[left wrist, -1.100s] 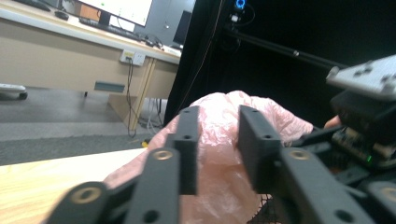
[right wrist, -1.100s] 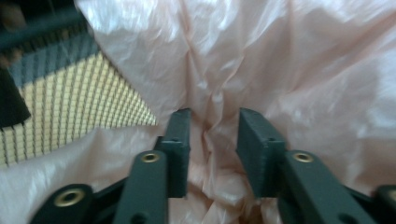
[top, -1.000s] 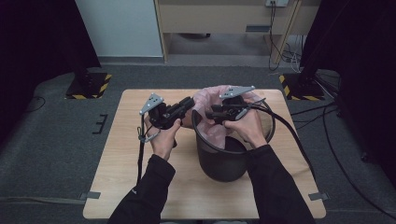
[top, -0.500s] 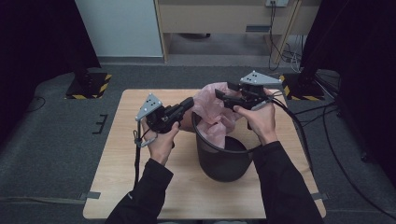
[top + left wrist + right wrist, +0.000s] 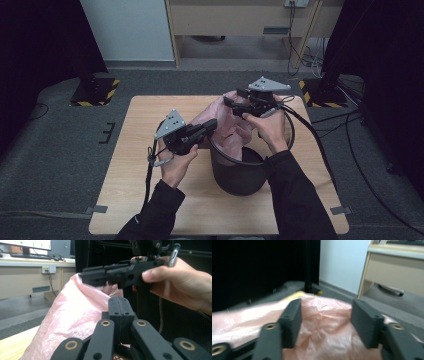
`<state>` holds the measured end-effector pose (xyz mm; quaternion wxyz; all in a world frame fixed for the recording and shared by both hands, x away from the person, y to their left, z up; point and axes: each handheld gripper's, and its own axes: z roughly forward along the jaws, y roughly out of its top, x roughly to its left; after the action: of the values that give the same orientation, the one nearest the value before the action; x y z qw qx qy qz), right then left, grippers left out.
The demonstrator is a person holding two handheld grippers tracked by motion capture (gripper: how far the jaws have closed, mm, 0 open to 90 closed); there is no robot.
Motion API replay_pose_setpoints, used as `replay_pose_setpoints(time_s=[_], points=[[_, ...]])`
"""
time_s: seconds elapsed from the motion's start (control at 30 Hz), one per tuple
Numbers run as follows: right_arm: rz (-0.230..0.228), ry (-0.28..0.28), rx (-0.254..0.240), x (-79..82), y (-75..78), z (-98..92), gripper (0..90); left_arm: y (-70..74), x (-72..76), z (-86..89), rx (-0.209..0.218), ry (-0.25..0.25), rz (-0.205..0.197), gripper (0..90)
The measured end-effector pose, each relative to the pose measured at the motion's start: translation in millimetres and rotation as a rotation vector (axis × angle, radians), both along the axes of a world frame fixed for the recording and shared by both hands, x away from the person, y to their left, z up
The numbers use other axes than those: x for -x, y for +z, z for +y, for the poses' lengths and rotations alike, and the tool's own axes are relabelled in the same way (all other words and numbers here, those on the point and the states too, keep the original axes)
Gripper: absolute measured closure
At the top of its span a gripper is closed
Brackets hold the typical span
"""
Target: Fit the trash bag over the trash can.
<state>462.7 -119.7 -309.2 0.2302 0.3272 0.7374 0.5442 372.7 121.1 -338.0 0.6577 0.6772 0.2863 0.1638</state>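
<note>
Since the earlier frame the right gripper rose, jaws parted over the pink bag; the left gripper pinches its edge, which may slip off the bin.

One black mesh bin stands on the one wooden counter. One pink plastic bag hangs over its rim. Two grippers are in use, a left gripper and a right gripper, each held in one hand.
</note>
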Motion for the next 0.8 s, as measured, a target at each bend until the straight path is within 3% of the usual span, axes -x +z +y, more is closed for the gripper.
replay_pose_setpoints(time_s=[0.1, 0.2, 0.27, 0.33, 0.47, 0.63, 0.8], points=[[0.007, 0.008, 0.041, 1.0, -3.2, 0.8, 62.0, -0.1, 0.1, 0.5, 0.043, 0.015, 0.003, 88.7], [0.035, 0.009, 0.092, 2.0, -5.4, -0.8, 81.5, 4.2, 1.1, 5.3, 0.092, 0.072, -0.018, 72.0], [0.052, 0.008, 0.065, 2.8, -6.2, -4.1, 88.1, 7.0, 0.6, 10.6, 0.122, 0.108, -0.021, 61.3], [0.072, 0.014, 0.04, 4.4, -6.6, -8.8, 89.4, 8.8, -1.6, 17.8, 0.136, 0.151, -0.016, 56.4], [0.085, 0.04, 0.056, 7.6, -5.2, -14.7, 89.9, 6.7, -15.5, 29.7, 0.176, 0.208, 0.045, 48.6], [0.132, 0.078, 0.11, 9.4, -8.7, -15.5, 90.0, -0.4, -25.0, 27.0, 0.17, 0.209, 0.113, 45.5], [0.203, 0.12, 0.189, 9.7, -19.0, -8.4, 90.0, -5.9, -25.6, 21.1, 0.155, 0.194, 0.122, 45.1]])
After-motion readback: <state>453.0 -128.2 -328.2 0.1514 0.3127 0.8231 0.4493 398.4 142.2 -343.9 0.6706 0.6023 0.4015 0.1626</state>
